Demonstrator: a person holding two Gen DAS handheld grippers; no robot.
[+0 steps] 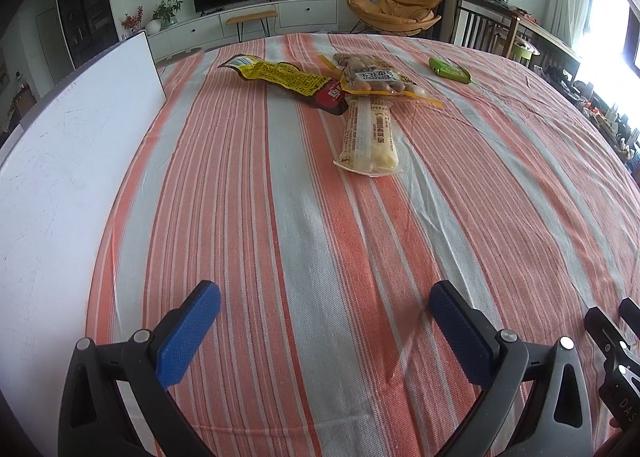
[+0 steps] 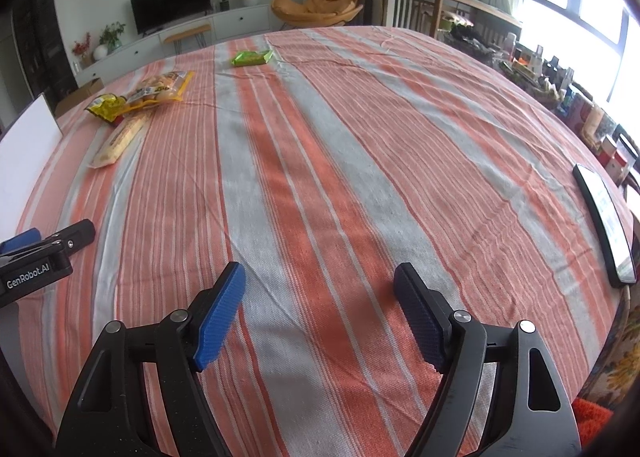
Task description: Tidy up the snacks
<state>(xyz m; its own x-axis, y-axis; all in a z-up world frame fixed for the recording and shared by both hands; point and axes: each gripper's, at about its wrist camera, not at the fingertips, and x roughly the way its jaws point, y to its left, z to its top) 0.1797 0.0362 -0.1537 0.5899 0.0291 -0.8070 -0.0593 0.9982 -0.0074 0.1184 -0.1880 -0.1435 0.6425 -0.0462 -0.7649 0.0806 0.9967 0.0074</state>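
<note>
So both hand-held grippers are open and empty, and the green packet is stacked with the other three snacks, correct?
Not quite. The green packet lies alone on the striped cloth, apart from the three overlapping snacks, as the right wrist view shows. The left hand-held gripper and right hand-held gripper are indeed open and empty.

We see the left gripper (image 1: 325,303) tilted downward, jaws spread wide, nothing between its blue pads (image 1: 188,335); the right gripper (image 2: 320,281) sits alongside, likewise tilted down, jaws wide apart and empty
</note>
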